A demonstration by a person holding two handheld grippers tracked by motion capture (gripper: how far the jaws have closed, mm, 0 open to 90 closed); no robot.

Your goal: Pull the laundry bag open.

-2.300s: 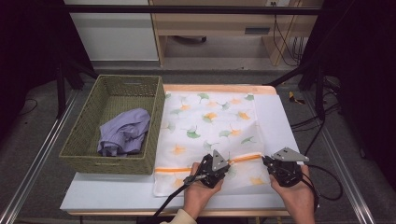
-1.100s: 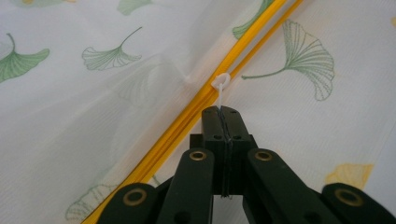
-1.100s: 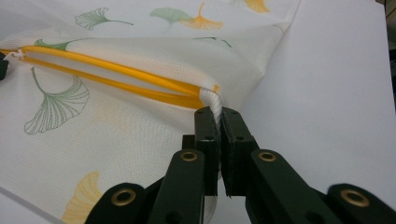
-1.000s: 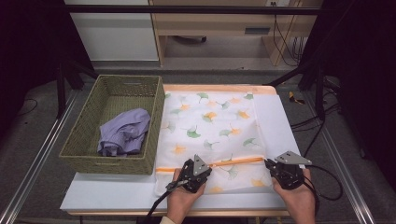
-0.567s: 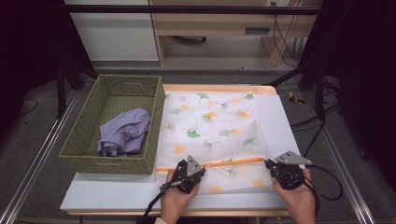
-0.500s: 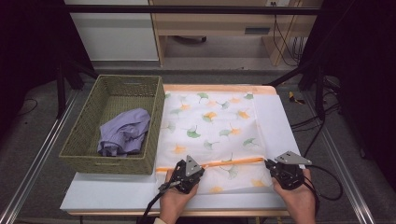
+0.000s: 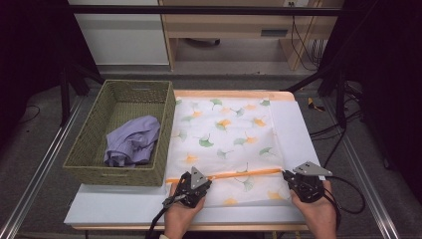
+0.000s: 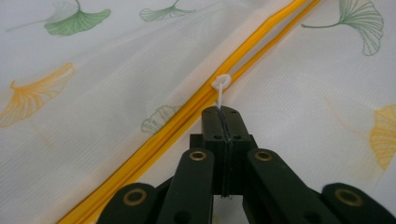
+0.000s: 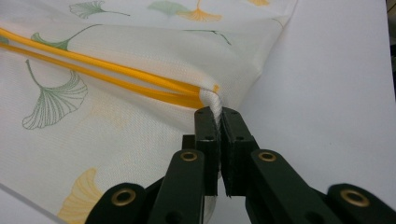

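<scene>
Left gripper [image 7: 185, 185] slid leftward, jaws pinching thin white zipper pull [image 8: 219, 86].

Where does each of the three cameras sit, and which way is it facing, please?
High view: above the person's side, looking forward and down on the table; both hands show.
Left gripper view: on the left gripper, looking along its shut jaws at the zipper pull.
Right gripper view: on the right gripper, shut on the bag's white loop.
All share the leaf-print bag and its orange zipper.
</scene>
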